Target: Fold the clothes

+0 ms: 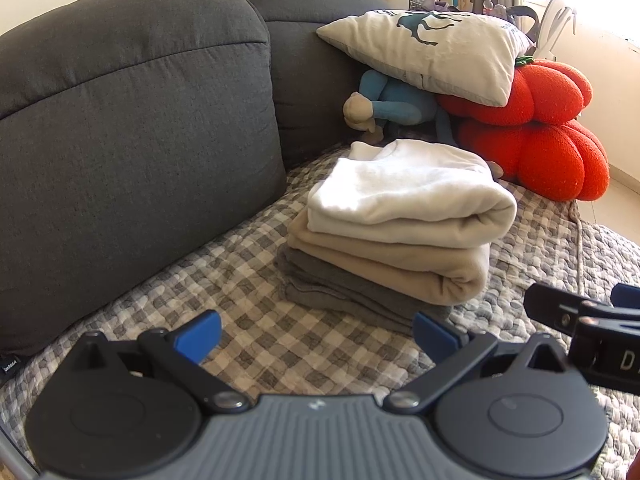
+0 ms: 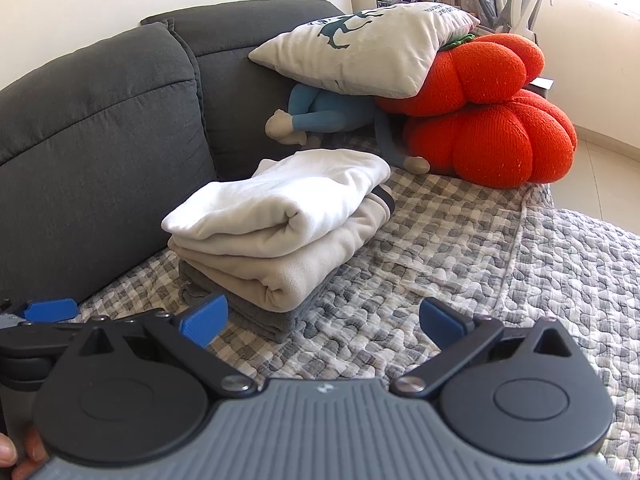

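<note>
Folding is looking finished, judging by the left wrist view: three garments are sitting in one neat stack [image 1: 396,232] on the grey-and-white checked quilted cover [image 1: 248,320], just in front of the dark grey fabric sofa backrest [image 1: 132,140]. A white fleece garment [image 1: 412,188] is lying on top, a beige fleece one [image 1: 396,260] under it, and a dark grey one [image 1: 352,292] at the bottom, each doubled over with rounded fold edges facing the camera. No loose clothing is showing anywhere near the stack. The left gripper [image 1: 316,334] is hovering short of the stack, its blue-tipped fingers spread wide with nothing between them.

In the right wrist view the same stack [image 2: 280,236] is sitting against the backrest, edges roughly lined up, the white layer slightly rumpled toward the orange plush pumpkin cushions [image 2: 480,120] beyond. The right gripper [image 2: 324,322] is also gaping wide, holding nothing, near the stack's lower corner
</note>
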### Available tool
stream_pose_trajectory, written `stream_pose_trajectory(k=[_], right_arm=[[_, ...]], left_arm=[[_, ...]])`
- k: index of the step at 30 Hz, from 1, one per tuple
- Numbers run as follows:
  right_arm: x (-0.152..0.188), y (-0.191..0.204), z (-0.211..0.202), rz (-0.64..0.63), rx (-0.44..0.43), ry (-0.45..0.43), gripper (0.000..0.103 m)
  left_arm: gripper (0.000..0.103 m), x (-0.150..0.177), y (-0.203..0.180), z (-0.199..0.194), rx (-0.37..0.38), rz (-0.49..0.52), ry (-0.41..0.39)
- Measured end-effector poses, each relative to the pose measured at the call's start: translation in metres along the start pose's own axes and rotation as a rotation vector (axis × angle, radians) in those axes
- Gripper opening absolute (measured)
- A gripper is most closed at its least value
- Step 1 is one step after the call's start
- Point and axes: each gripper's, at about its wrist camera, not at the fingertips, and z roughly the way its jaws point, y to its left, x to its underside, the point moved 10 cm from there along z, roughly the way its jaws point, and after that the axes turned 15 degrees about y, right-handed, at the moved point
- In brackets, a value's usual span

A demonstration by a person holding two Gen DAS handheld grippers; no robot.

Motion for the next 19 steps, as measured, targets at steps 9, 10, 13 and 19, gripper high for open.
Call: stream_pose_trajectory(k=[9, 10, 13, 19], right_arm=[[0.0018, -0.0004, 0.0019, 0.005, -0.002, 0.001, 0.103], [0.0020, -0.0007, 0.0021, 0.007, -0.004, 0.002, 0.103], [0.0022, -0.0015, 0.0021, 0.012, -0.009, 0.002, 0.103], [0.0025, -0.0017, 0.0014, 0.014, -0.007, 0.000, 0.103]], left_arm=[[0.102, 0.0008, -0.0001, 0.0001, -0.012, 0.001, 0.000], [0.102, 0.0006, -0.0002, -0.0003, -0.016, 0.003, -0.002], [0.102, 0.0001, -0.0005, -0.0008, -0.021, 0.004, -0.006], [0.102, 0.0008, -0.0012, 0.0005, -0.016, 0.003, -0.001]])
